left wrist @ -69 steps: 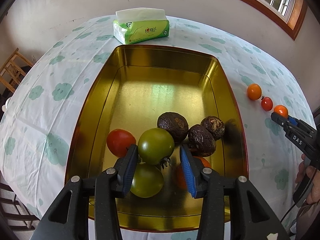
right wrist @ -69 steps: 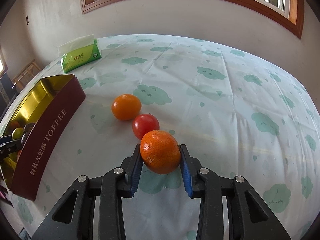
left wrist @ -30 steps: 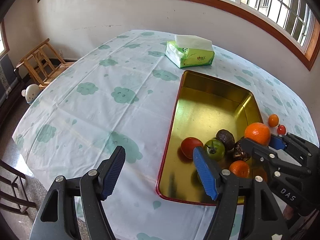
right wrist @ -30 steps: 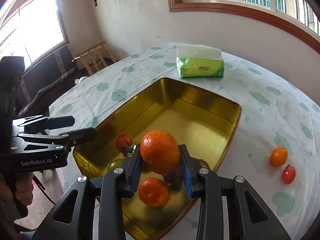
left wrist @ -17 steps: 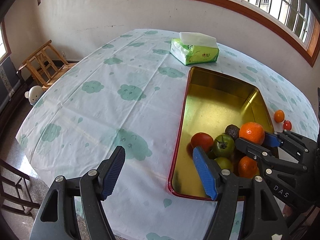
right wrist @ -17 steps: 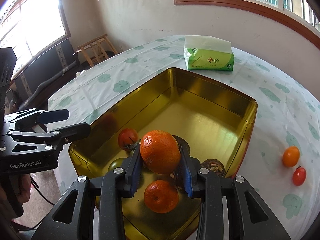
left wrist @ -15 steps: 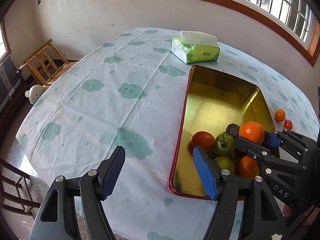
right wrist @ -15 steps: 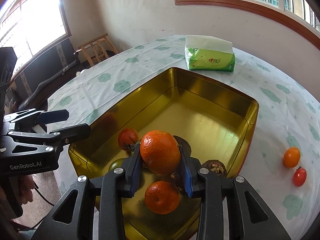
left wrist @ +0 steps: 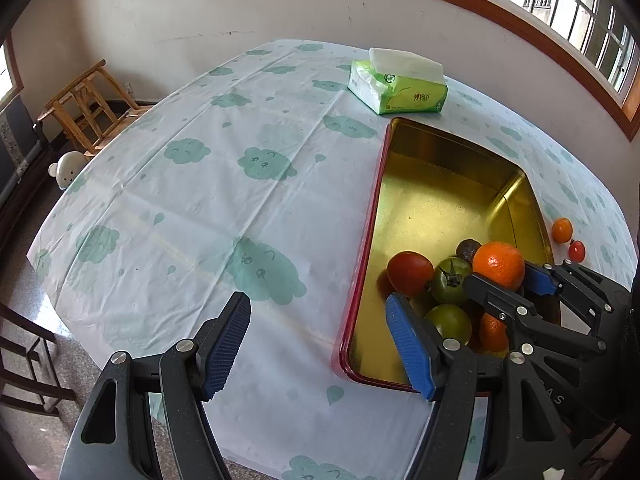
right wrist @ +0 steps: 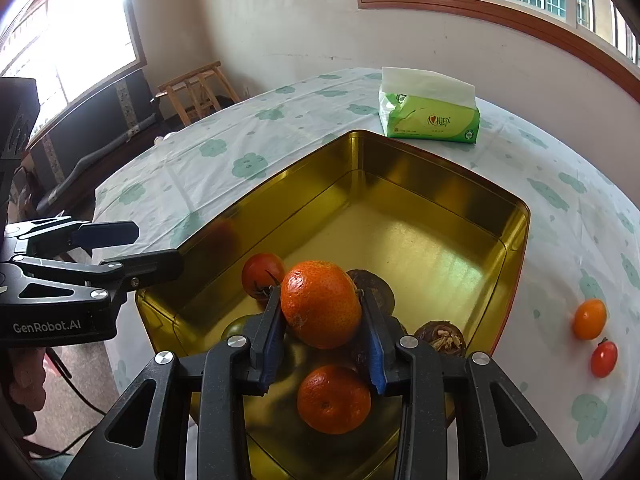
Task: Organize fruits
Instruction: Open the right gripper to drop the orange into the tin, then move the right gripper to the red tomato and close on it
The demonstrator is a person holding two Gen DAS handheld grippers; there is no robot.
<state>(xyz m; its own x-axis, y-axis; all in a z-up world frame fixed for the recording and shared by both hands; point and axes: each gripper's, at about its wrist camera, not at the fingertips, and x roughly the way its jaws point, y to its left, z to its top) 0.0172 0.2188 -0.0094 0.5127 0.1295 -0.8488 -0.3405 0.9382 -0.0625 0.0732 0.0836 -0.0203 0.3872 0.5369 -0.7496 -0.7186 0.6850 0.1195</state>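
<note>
My right gripper (right wrist: 322, 306) is shut on an orange tangerine (right wrist: 320, 304) and holds it above the near end of the gold tin (right wrist: 440, 184). Under it lie another tangerine (right wrist: 334, 398), a red tomato (right wrist: 262, 270), green tomatoes and dark brown fruits (right wrist: 440, 338). In the left wrist view the held tangerine (left wrist: 498, 265) hangs over the tin (left wrist: 436, 156), above the red tomato (left wrist: 409, 273) and a green tomato (left wrist: 452, 281). My left gripper (left wrist: 316, 332) stands open and empty over the tablecloth, left of the tin's near corner.
A small tangerine (right wrist: 589, 319) and a cherry tomato (right wrist: 604, 358) lie on the cloth right of the tin. A green tissue pack (right wrist: 430, 118) stands behind the tin. A wooden chair (left wrist: 86, 106) is off the table's far left edge.
The right gripper carried the tangerine from the cloth to above the tin and over the last second crept slightly nearer the fruit pile. The left gripper left the tin and now holds still.
</note>
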